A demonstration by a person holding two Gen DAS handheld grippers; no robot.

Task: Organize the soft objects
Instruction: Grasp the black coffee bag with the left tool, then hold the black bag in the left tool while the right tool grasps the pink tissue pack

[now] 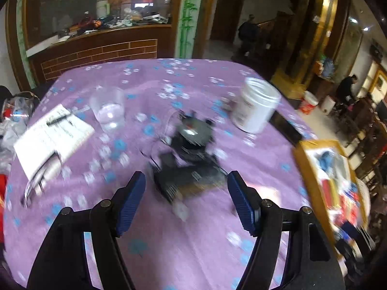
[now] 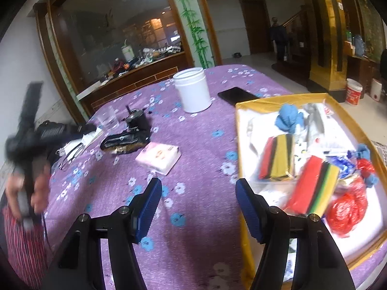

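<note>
Hovering released: left gripper [image 1: 186,195] over black pouch [image 1: 191,178] mid-table, right gripper [image 2: 198,207] beside gold-rimmed tray [image 2: 241,145] edge.

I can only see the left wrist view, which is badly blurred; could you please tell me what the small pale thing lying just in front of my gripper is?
Observer: The right wrist view shows it clearly: a pink tissue pack lying flat on the purple tablecloth, beside the black pouch.
Operator: Thank you. Is anything between the right gripper's fingers?
Observer: No, the right gripper is open and empty, over the edge of the yellow-rimmed tray.
Operator: What is in that tray?
Observer: Two striped sponge packs, blue cloth and a red bag, among other things.
</note>
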